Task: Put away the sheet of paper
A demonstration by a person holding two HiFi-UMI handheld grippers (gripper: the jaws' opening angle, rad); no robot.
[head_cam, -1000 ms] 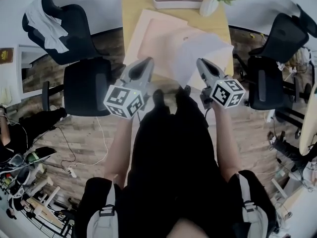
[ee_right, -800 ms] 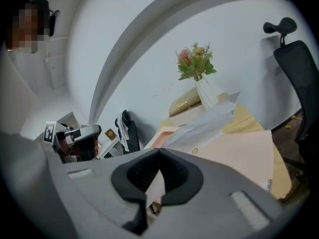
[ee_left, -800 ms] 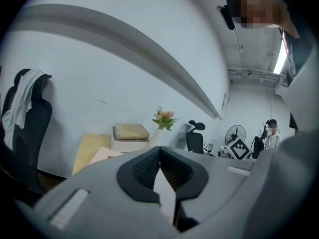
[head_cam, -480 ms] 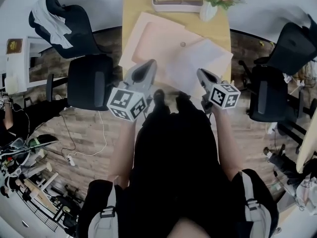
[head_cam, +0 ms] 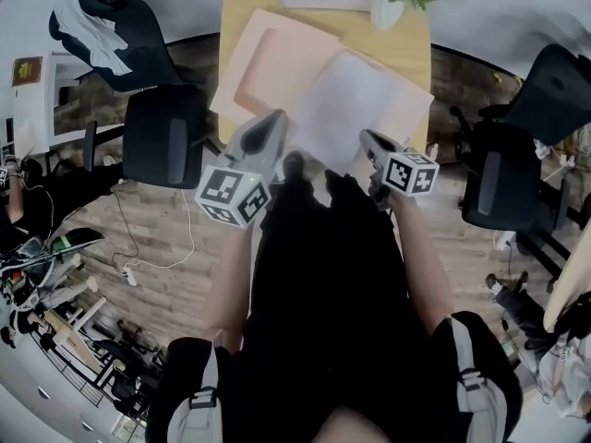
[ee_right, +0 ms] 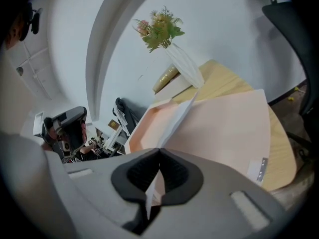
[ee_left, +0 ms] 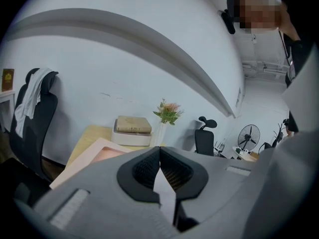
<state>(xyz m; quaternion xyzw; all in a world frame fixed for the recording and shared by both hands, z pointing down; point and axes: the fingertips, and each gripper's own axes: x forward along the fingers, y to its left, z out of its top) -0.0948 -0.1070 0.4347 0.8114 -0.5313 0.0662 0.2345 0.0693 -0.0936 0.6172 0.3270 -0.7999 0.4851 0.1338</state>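
Currently the wooden table (head_cam: 417, 53), upper centre of the head view, carries the open pink folder (head_cam: 268, 63). Since a second ago the sheet of paper (head_cam: 346, 104) has swung in from the folder's right edge to sit squarely over its right half; filing looks close. My left gripper (head_cam: 272, 123) and right gripper (head_cam: 367, 138) each stay pinched on its near edge.

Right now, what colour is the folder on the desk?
Pale pink. The folder shows best in the head view.
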